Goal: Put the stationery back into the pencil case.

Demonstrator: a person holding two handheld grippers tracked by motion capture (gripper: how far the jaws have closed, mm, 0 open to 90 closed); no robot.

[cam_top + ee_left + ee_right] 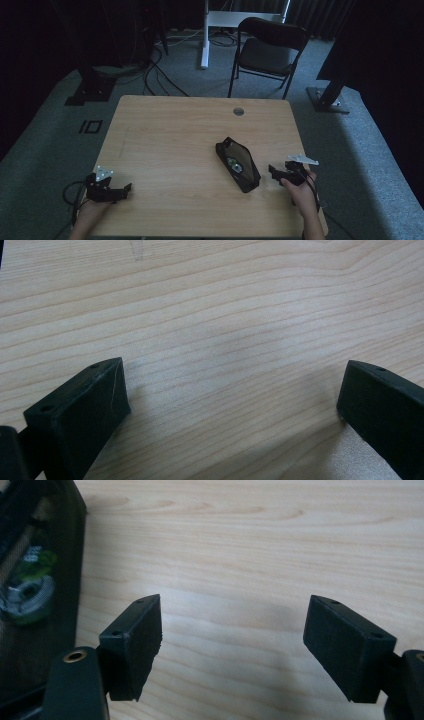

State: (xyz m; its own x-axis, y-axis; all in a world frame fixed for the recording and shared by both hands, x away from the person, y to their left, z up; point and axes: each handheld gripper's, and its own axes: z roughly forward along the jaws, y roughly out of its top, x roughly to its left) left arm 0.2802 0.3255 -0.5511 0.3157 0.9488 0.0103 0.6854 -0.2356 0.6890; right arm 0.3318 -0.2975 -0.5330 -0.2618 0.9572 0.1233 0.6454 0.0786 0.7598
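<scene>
The black pouch (238, 164) lay on the right half of the wooden table (170, 140), with small grey and green items visible through its mesh; any writing was too blurred for me to read. My right gripper (278, 174) waited just beside it, jaws wide, holding nothing. My left gripper (124, 191) rested well apart at the near left corner, also wide. Nothing stood between them. Behind the table I saw a black chair (270, 47) on grey carpet.

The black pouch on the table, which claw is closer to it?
The right claw. It sits just beside the black pouch, at its right edge, open and not touching it. The left claw is far off near the table's left front corner, also open.
</scene>
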